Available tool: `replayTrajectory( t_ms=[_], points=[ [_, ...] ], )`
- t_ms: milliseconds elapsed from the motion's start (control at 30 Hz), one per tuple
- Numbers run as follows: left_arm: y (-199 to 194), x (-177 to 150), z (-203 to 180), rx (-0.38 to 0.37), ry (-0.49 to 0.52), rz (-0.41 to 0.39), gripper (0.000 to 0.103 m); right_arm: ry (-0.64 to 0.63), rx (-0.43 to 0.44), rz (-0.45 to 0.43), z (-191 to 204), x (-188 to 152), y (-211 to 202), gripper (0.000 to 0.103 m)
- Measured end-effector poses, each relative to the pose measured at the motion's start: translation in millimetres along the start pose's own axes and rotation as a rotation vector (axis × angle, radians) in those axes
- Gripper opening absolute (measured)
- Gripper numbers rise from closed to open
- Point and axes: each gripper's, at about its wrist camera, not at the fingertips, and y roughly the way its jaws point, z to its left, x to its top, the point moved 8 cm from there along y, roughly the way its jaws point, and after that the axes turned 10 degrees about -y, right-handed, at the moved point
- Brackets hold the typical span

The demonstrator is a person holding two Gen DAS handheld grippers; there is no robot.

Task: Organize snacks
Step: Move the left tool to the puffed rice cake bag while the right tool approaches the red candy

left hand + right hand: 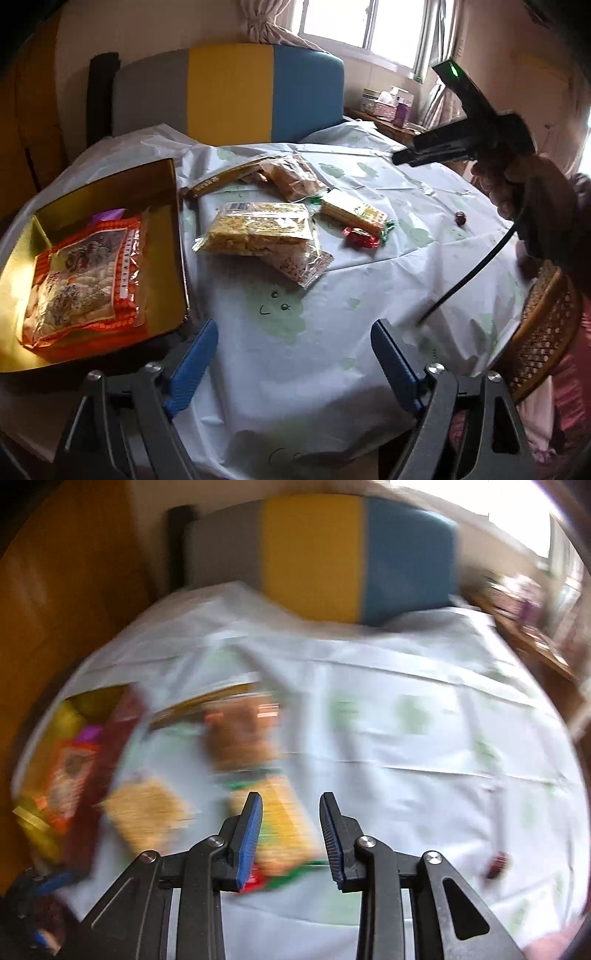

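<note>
A gold tin [168, 206] on the left of the table holds an orange snack bag [85, 273]. Loose snacks lie mid-table: a clear noodle pack [258, 229], a bread bag [293, 177], a cracker pack [352, 212], a red candy [360, 236] and a long brown bar [221, 179]. My left gripper [295, 328] is open and empty above the near cloth. My right gripper [291, 801] is open and empty, hovering over the cracker pack [284, 812]; that view is blurred. The right gripper body [476, 136] shows at upper right in the left view.
A white cloth with green prints [369, 295] covers the round table. A small dark candy [460, 218] lies at the right. A grey, yellow and blue chair back [229, 92] stands behind. A wicker chair [543, 332] is at the right edge.
</note>
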Motion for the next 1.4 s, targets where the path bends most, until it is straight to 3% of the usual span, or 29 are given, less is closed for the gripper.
replayTrajectory(
  t_ms=[133,267,433,567,833,967,1167,1300,1400],
  points=[
    [-3.7,5.3,-4.5,-0.047,-0.018,0.020,0.086,0.104,-0.130,0.013,-59.3,-16.5,2.3,0.035],
    [0.8,19.0,-12.8,-0.077,-0.066,0.059,0.086,0.193,-0.135,0.054,-81.0,-30.1,12.9,0.035],
    [20.8,44.5,-22.3,-0.082,-0.132,0.116,0.089,0.146,-0.111,0.041,-71.4,-24.7,11.8,0.038],
    [45.4,63.4,-19.6,-0.059,-0.222,0.159,0.091,0.120,-0.108,0.019,-62.2,-20.8,7.8,0.038],
    [91.9,79.6,9.6,0.064,-0.391,0.241,0.096,0.162,-0.082,-0.026,-66.3,-16.9,-4.2,0.038],
    [100.3,92.8,13.4,0.096,-0.389,0.219,0.096,0.178,-0.075,-0.038,-69.2,-15.6,-7.0,0.038],
    [127.5,112.2,16.4,0.159,-0.300,0.206,0.098,0.200,-0.073,-0.046,-74.2,-15.2,-9.7,0.038],
    [143.4,121.2,5.8,0.129,-0.229,0.225,0.098,0.216,-0.069,-0.045,-77.4,-16.0,-10.2,0.038],
    [154.1,121.5,1.3,0.148,-0.181,0.246,0.098,0.224,-0.057,-0.029,-78.8,-17.6,-6.3,0.038]
  ],
)
